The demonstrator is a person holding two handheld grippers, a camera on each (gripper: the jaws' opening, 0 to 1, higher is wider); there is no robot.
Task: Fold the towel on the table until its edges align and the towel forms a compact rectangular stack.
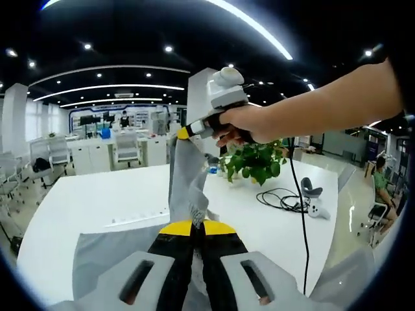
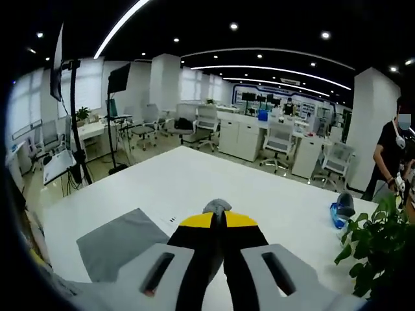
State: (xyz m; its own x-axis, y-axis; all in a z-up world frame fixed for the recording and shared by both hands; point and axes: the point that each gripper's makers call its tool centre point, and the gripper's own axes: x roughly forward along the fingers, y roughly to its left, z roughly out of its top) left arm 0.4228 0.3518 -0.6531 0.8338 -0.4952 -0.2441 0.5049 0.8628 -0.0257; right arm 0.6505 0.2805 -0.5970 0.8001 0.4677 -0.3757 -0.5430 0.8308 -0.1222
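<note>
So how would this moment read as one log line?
step: lifting towel | left tongs: shut on towel | right tongs: shut on towel | table: towel partly resting

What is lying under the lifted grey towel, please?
Under the towel lies the white table; the lower part of the towel rests on it. What that resting part covers cannot be seen.

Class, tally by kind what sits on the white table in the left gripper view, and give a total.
Grey towel: 1
Potted plant: 1
Black cable: 1
Grey-and-white controller: 1
Total: 4
</note>
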